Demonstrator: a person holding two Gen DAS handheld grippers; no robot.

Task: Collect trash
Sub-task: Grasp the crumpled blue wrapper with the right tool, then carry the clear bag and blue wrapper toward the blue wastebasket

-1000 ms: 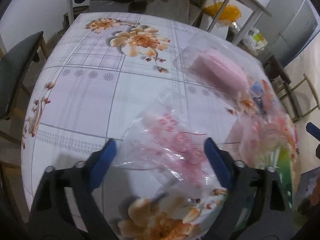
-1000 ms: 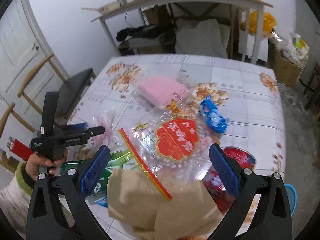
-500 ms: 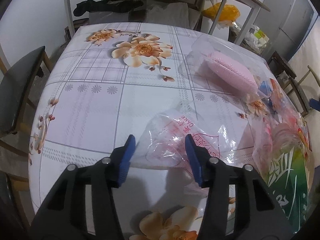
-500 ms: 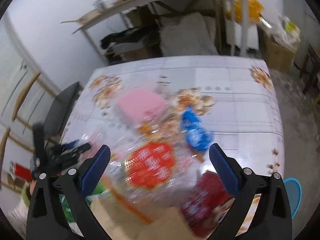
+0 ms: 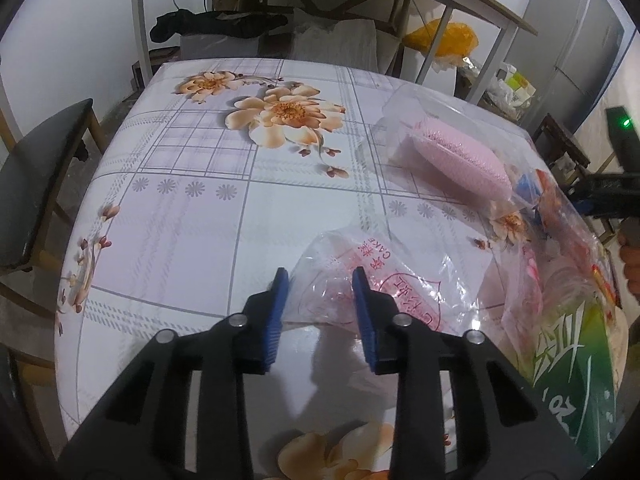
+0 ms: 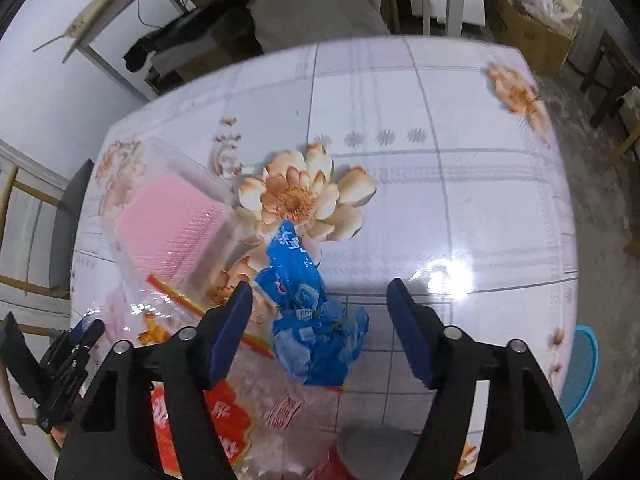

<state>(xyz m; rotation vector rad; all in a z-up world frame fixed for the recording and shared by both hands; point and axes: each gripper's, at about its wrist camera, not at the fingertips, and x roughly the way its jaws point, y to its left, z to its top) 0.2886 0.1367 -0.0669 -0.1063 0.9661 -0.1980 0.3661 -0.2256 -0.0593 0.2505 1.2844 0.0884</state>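
In the left wrist view my left gripper (image 5: 320, 300) has its blue jaws closing around the near edge of a clear plastic bag with pink print (image 5: 384, 284) on the flowered table (image 5: 180, 208); a gap remains between the jaws. In the right wrist view my right gripper (image 6: 320, 320) is open above a crumpled blue wrapper (image 6: 312, 320), which lies between the jaws. A clear bag with a pink pad (image 6: 172, 216) lies to the left, also seen in the left wrist view (image 5: 460, 156).
A clear bag with a red label (image 6: 208, 420) and a green package (image 5: 576, 380) lie near the table's front. A dark chair (image 5: 36, 176) stands at the left. A blue stool (image 6: 580, 368) is on the floor at the right.
My left gripper's jaws have narrowed onto the pink-printed bag's edge. My right gripper has moved forward and down over the blue wrapper, jaws narrower than before.
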